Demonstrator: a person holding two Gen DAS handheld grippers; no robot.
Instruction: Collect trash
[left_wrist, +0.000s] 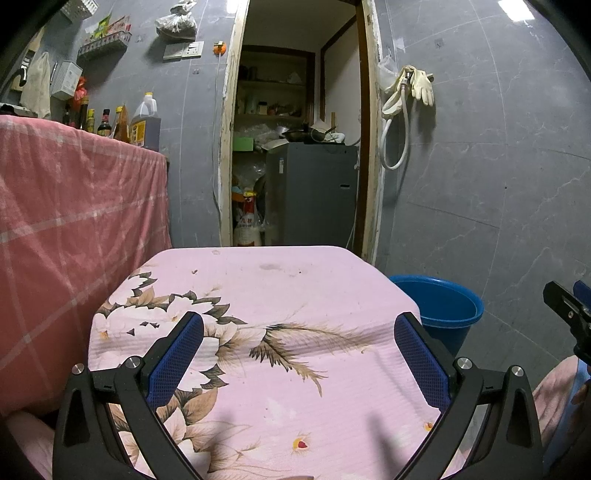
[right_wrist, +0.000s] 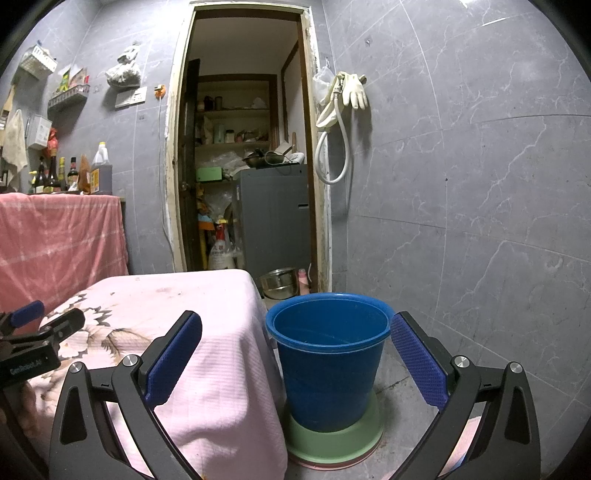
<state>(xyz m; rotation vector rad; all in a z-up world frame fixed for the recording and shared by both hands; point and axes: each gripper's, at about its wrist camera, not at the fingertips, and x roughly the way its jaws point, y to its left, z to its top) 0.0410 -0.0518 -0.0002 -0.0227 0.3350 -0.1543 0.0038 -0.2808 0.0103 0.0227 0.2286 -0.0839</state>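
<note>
hovering over the low table (left_wrist: 332, 280), the left gripper (left_wrist: 299, 325) has its jaws spread wide with nothing between them; the blue pads (left_wrist: 173, 362) frame only the pink floral cloth (left_wrist: 258, 387) that covers the tabletop. no loose trash item can be made out on the cloth in either view, only a few small dark specks and a faint stain near the far edge. right gripper (right_wrist: 295, 325) likewise has its jaws wide apart and holds nothing; it is aimed at the blue bucket (right_wrist: 328, 369), which stands upright on the floor just beside the table's right side. bucket sits on a green basin (right_wrist: 332, 443), rim up; its interior looks dark blue and whether anything lies at the bottom cannot be told. in the left wrist view the same bucket shows past the table's right corner, and the tip of the right gripper enters at the right edge. in the right wrist view the left gripper appears at the left edge over the cloth. behind: an open doorway (right_wrist: 240, 147) with shelves and a grey appliance (right_wrist: 273, 218), a steel bowl (right_wrist: 279, 282) on the floor near the threshold, gloves (right_wrist: 352, 90) and a hose (right_wrist: 332, 147) hung on the grey tiled wall (right_wrist: 480, 184), bottles (left_wrist: 144, 122) on a counter draped in a red checked cloth (left_wrist: 74, 206).
</note>
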